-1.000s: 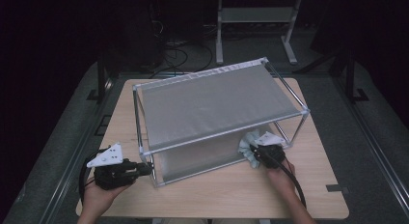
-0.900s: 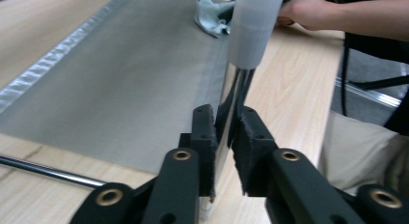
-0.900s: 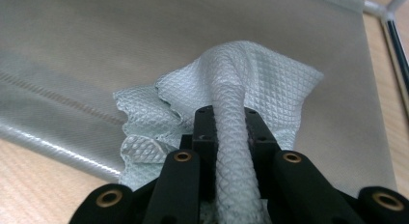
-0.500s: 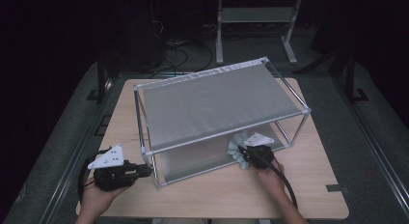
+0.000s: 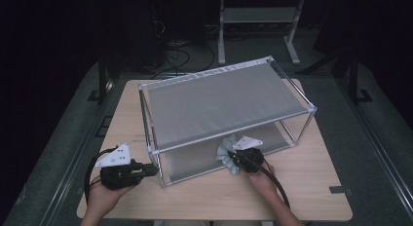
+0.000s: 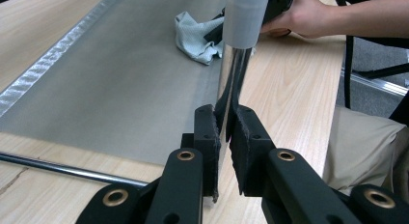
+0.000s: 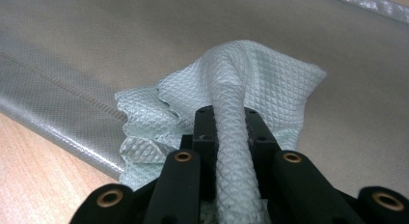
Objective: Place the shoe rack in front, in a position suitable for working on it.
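Observation:
A metal-framed rack (image 5: 224, 97) with grey mesh shelves stands on the wooden table (image 5: 302, 182). My left gripper (image 5: 153, 170) (image 6: 223, 119) is at the rack's front left corner. Its pads are pressed on the chrome corner post (image 6: 236, 74). A pale green waffle cloth (image 7: 260, 74) (image 5: 225, 153) (image 6: 193, 33) lies bunched at the front edge of the lower mesh shelf (image 7: 144, 40). My right gripper (image 5: 233, 160) (image 7: 226, 113) is shut on a rolled fold of it, reaching in under the top shelf.
A chrome rail (image 6: 72, 171) of the rack runs along the table near my left gripper. Behind the table stands a metal stand (image 5: 258, 14), with cables on the dark floor (image 5: 175, 55). The person's knee (image 6: 366, 147) is beside the table edge.
My right gripper has slid the cloth leftward along the lower shelf's front edge. The left gripper has stayed at the corner post.

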### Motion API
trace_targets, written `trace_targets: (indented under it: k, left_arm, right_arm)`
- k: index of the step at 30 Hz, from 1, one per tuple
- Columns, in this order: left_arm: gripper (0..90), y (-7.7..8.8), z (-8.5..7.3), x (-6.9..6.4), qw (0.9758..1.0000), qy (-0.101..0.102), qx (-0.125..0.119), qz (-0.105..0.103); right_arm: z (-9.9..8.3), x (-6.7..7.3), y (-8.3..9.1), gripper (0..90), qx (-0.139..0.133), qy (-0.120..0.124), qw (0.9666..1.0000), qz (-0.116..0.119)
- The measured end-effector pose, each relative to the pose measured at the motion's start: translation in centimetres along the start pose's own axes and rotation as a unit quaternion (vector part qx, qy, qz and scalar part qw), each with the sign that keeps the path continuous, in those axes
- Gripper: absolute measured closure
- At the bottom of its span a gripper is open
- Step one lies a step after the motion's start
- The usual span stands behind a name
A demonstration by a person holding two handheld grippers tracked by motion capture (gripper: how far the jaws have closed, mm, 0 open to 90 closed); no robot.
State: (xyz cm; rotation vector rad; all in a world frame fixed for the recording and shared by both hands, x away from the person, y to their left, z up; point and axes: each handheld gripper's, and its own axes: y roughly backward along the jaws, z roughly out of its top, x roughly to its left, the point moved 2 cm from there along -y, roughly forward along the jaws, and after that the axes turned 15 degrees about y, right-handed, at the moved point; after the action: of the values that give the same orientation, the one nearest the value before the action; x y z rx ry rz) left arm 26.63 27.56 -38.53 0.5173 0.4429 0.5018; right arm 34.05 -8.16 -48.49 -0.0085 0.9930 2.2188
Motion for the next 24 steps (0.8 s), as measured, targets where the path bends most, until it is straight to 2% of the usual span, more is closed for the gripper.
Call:
trace_targets:
  k: [5, 8, 10, 13, 17, 19, 21, 24]
  left_arm:
    - [81.2, -0.2, 0.1, 0.1, 1.0000, 0.000, -0.001, -0.001]
    - [81.2, 0.0, -0.1, 0.1, 1.0000, 0.003, -0.005, 0.001]
    - [81.3, 0.0, -0.1, 0.0, 1.0000, 0.001, -0.003, 0.003]
    - [81.3, -0.2, 0.0, 0.0, 1.0000, 0.000, -0.003, 0.000]
    - [81.3, -0.2, 0.1, 0.0, 1.0000, -0.001, 0.000, -0.002]
    - [81.3, -0.2, 0.0, 0.0, 1.0000, 0.001, -0.003, -0.001]
    - [81.3, -0.1, -0.1, 0.0, 1.0000, 0.001, -0.003, -0.002]
    - [81.3, 0.0, -0.2, 0.0, 1.0000, 0.003, -0.004, -0.003]
  right_arm:
    - [1.4, 2.1, -0.7, 78.8, -0.020, 0.004, 0.9993, 0.033]
    - [1.5, 2.0, -0.7, 78.7, -0.016, 0.013, 0.9992, 0.034]
    - [1.0, 1.2, -0.5, 78.7, -0.004, 0.015, 0.9998, 0.016]
    - [0.1, 0.1, -0.1, 78.8, 0.003, -0.009, 1.0000, -0.001]
    - [0.5, 0.9, -0.3, 78.8, -0.004, -0.002, 1.0000, -0.003]
    - [0.4, 0.8, -0.2, 78.8, -0.003, 0.007, 1.0000, -0.005]
    - [-0.4, -0.2, 0.1, 78.8, 0.005, 0.003, 0.9998, -0.021]
    - [-2.4, -2.6, 1.4, 78.8, 0.023, -0.022, 0.9981, -0.053]
